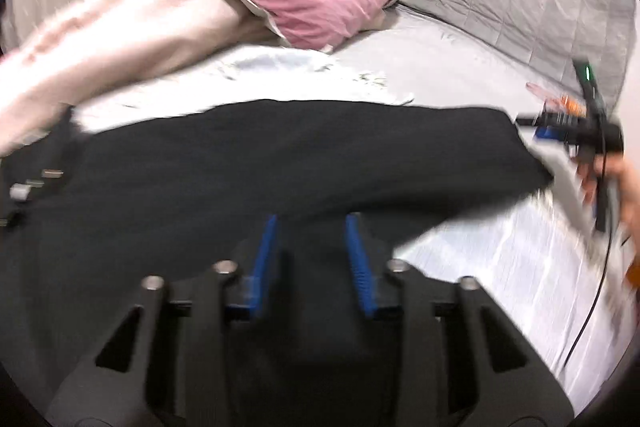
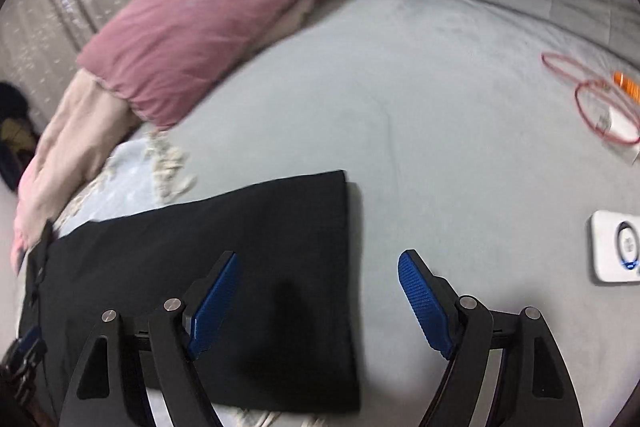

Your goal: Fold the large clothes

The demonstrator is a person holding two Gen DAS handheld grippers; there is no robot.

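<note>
- The large black garment of soft knit cloth (image 2: pixel 224 267) is lying folded into a flat band on the pale grey bed sheet (image 2: pixel 440 131), with its square right end near the middle of the bed and a light floral-printed cloth (image 1: pixel 256 75) showing beyond its far edge.
- The left gripper with blue ribbed pads (image 1: pixel 312 251) is hovering over the near edge of the garment; its jaws are standing narrowly apart and I am seeing no cloth pinched between them, though blur is making that hard to judge.
- The right gripper with blue pads (image 2: pixel 320 291) is standing spread wide above the garment's right end, holding nothing.
- Risk, as I judge it: a pinch from the narrow left jaws could be catching only the top layer, so a lift would be peeling the fold open.
- Another risk: the right jaws could be snagging the sheet together with the cloth, dragging both.
- The dusty pink pillow (image 2: pixel 200 23) and cream pillow (image 1: pixel 120 31) are lying close enough to crowd a wide fold.
- A white rounded device with a blue ring (image 2: pixel 616 247) is carrying a mark too small to read; no writing is legible anywhere.
</note>
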